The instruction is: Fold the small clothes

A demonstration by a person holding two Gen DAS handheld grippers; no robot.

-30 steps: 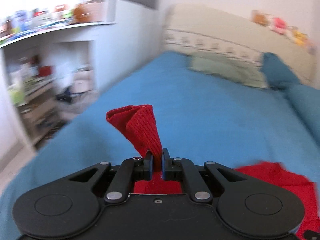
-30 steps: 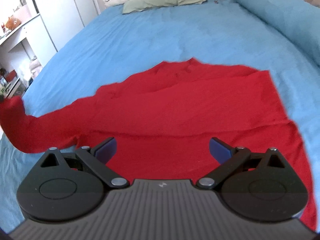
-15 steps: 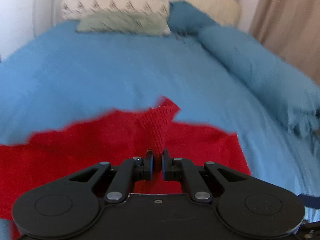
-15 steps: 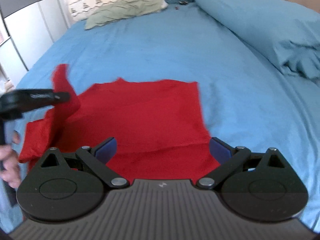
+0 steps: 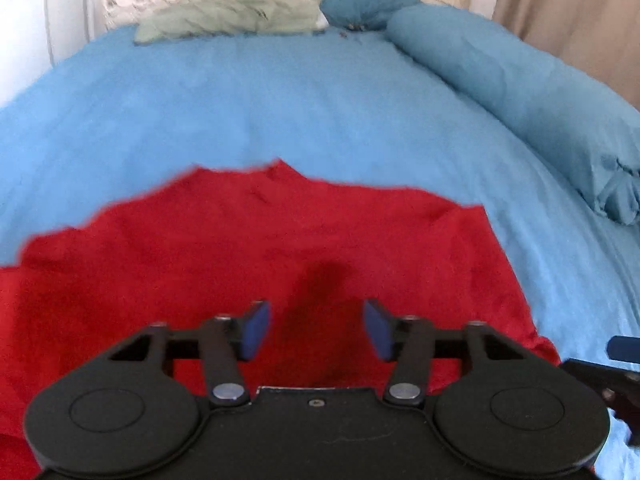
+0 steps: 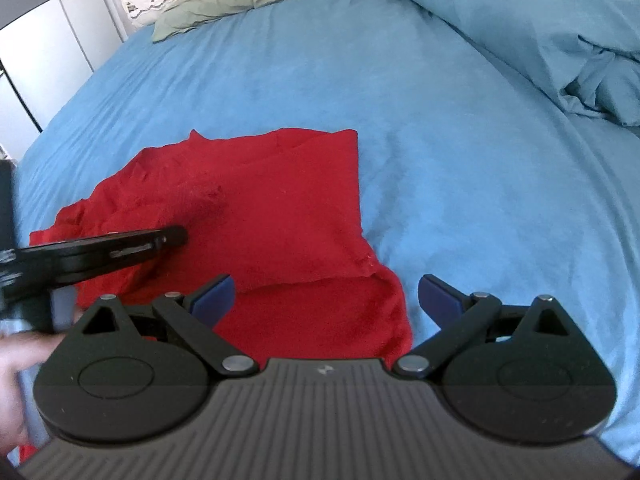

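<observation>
A small red knitted garment (image 5: pixel 248 248) (image 6: pixel 280 216) lies on the blue bedsheet (image 5: pixel 304 104) with one side folded over its middle. My left gripper (image 5: pixel 316 328) hovers just over the cloth; its jaws are opening and no cloth is pinched between the blue pads. From the right wrist view the left gripper (image 6: pixel 176 236) comes in from the left above the garment, with a hand (image 6: pixel 16 364) behind it. My right gripper (image 6: pixel 326 294) stands open over the garment's near right corner, nothing between its fingers.
A rolled blue duvet (image 5: pixel 520 84) (image 6: pixel 540 28) runs along the right side of the bed. Pillows (image 5: pixel 224 16) (image 6: pixel 224 4) lie at the head. A white wardrobe (image 6: pixel 48 40) stands to the left. A beige curtain (image 5: pixel 568 8) hangs at the far right.
The left gripper carried the red sleeve from the left over onto the garment and let it go; its jaws have parted. The right gripper moved rightward along the garment's near edge, staying open.
</observation>
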